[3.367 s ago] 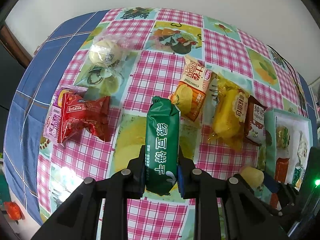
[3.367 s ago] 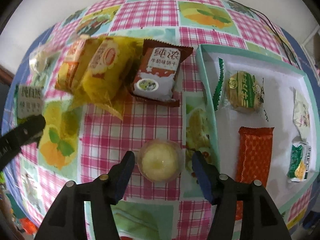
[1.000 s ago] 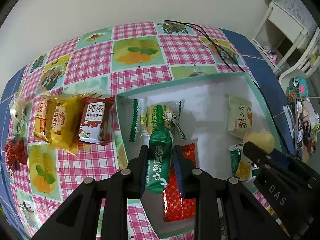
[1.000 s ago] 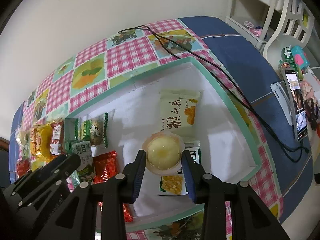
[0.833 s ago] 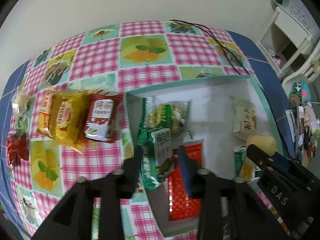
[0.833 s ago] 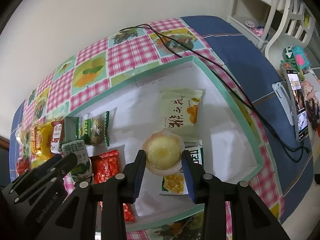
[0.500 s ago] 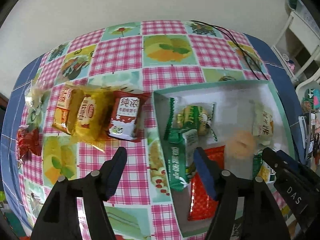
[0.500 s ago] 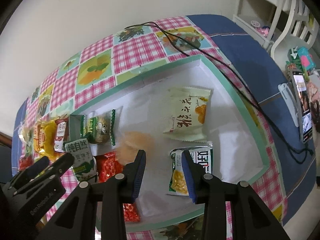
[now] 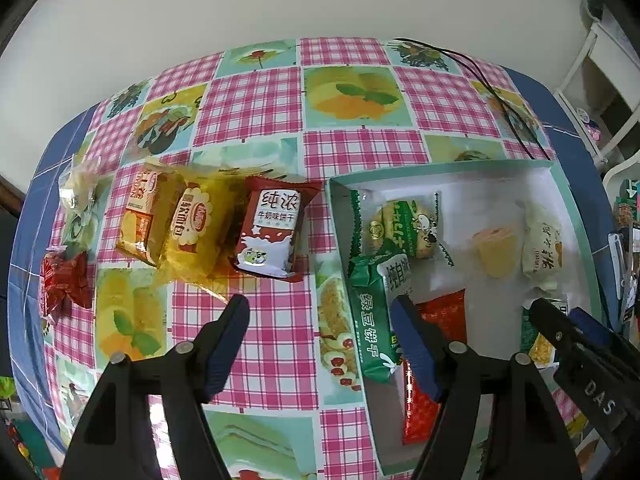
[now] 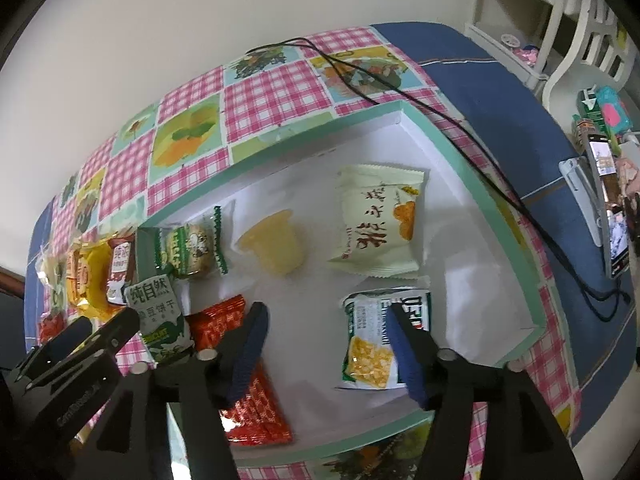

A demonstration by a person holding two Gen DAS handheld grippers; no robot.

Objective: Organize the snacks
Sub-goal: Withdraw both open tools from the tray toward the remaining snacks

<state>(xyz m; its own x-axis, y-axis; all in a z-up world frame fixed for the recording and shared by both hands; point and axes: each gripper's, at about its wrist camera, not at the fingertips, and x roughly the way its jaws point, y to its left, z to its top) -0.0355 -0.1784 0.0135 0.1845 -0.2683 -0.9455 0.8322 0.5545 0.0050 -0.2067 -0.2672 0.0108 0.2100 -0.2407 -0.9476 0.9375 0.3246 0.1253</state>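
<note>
My left gripper (image 9: pixel 318 312) hovers over the left rim of the teal-edged white box (image 9: pixel 440 167), its jaws opening. The green biscuit pack (image 9: pixel 372 316) lies free below them, propped on that rim beside the right finger. In the right wrist view my right gripper (image 10: pixel 327 316) is over the box (image 10: pixel 460 152) with its jaws opening and nothing between them. The yellow jelly cup (image 10: pixel 276 246) lies on its side on the box floor beyond them. Several other packs rest in the box, among them a red packet (image 10: pixel 218 322) and a corn-print pack (image 10: pixel 380 336).
Left of the box on the checked cloth lie a brown-red milk biscuit pack (image 9: pixel 272 228), a yellow pack (image 9: pixel 196 220), an orange pack (image 9: pixel 142 212), a red pack (image 9: pixel 62 284) and a clear bagged bun (image 9: pixel 78 188). A black cable (image 10: pixel 440 108) runs past the box's far corner. A phone (image 10: pixel 608 200) stands at the right.
Both grippers were shut on their snacks and have opened. The green pack dropped onto the box's left rim. The jelly cup fell into the box and tipped over. The left gripper shifted left.
</note>
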